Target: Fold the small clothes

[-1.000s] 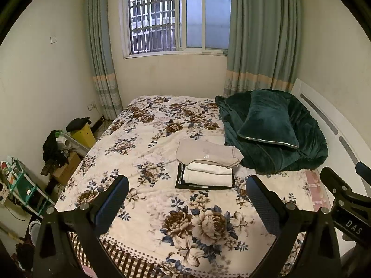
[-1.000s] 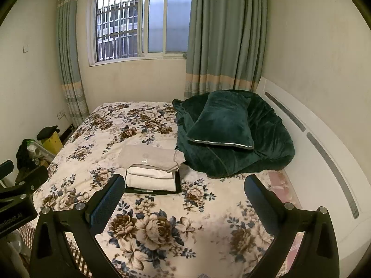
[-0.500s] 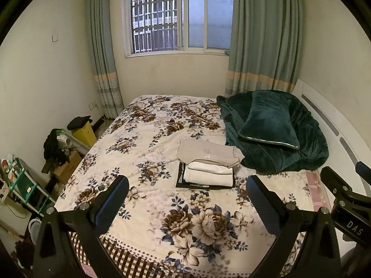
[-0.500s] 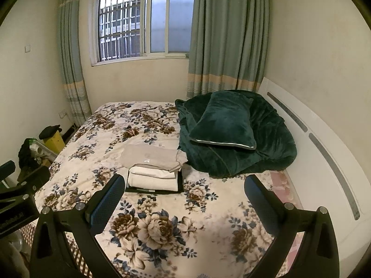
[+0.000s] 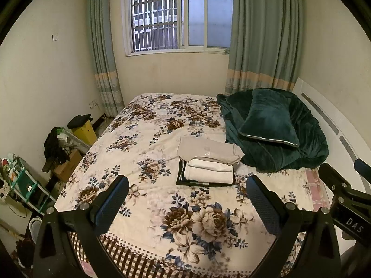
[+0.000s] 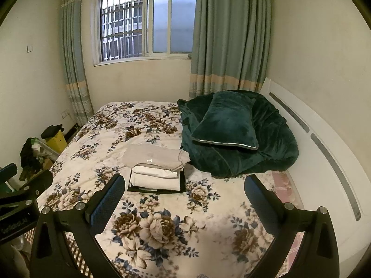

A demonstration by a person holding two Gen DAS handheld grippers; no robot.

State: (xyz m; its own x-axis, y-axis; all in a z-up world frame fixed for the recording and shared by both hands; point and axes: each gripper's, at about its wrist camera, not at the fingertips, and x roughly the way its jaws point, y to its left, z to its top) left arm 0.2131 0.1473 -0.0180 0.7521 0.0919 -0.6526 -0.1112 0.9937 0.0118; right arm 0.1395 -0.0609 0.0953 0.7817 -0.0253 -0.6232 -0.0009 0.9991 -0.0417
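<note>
Both tongs gape wide, nothing held: left gripper (image 5: 186, 199) and right gripper (image 6: 184, 199) hang over the near end of the bed (image 5: 162, 125), well short of the clothes stack (image 5: 207, 162). Since a second ago only a slight camera drift; stack untouched, so folding looks finished or paused. Stack sits mid-bed beside the green blanket (image 5: 301, 143), long axis across the bed, folded edges facing the grippers.

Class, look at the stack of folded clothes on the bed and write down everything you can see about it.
The stack of folded clothes lies near the middle of the floral bedspread, beside the dark green blanket. A beige soft-looking garment lies on top, overhanging toward the window; under it are white folded pieces, and a flat black piece at the bottom. Neither gripper touches it.
</note>
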